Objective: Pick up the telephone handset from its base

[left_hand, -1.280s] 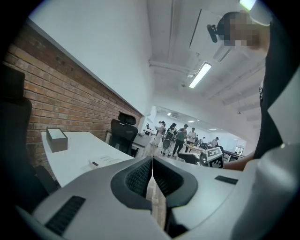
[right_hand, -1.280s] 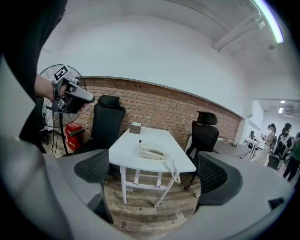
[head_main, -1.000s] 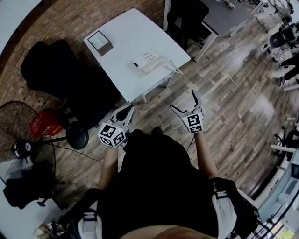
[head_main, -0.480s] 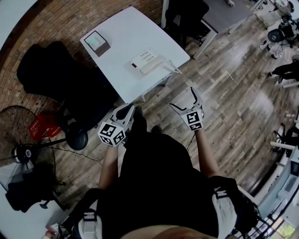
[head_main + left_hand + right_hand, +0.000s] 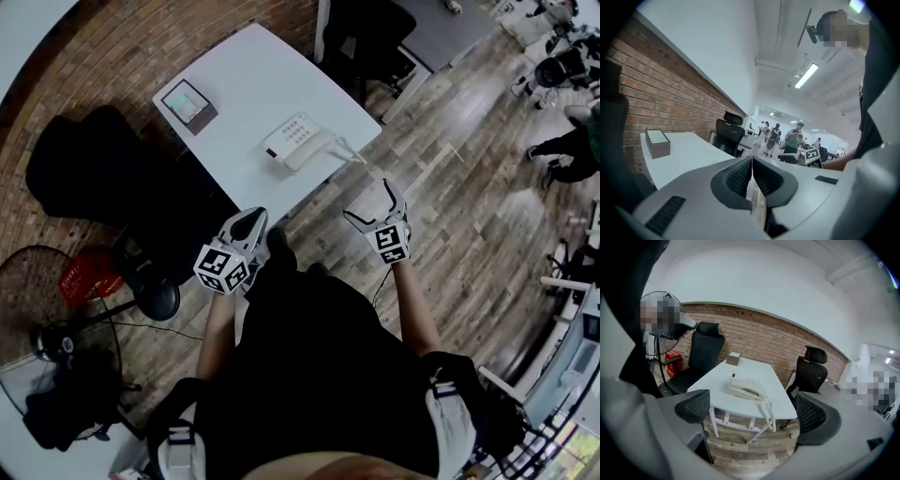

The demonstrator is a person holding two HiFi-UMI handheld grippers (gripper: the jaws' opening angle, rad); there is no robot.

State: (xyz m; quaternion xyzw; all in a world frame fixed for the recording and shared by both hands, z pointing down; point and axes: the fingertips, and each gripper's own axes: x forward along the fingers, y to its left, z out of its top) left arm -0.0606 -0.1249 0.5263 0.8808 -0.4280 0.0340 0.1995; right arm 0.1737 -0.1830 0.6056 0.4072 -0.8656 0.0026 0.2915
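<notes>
Closest to the body, at waist height, the left gripper [image 5: 251,219] is being held with its jaws pressed together on nothing, and the phone is not being shown in its own view. Just beside it, the right gripper [image 5: 373,204] is being carried with its jaws spread wide and empty, and the phone is being framed between them from well short of the table [image 5: 262,66]. Farther off, the handset [image 5: 310,150] is being cradled on its base [image 5: 286,131] near the table's front edge, with the coiled cord [image 5: 352,148] being left to hang over that edge. Trouble is probably being invited there: a jaw could be caught in the cord on the way in, or the base could be dragged toward the edge by a crooked lift. A slip is also being risked if the smooth handset is pinched off-centre.
</notes>
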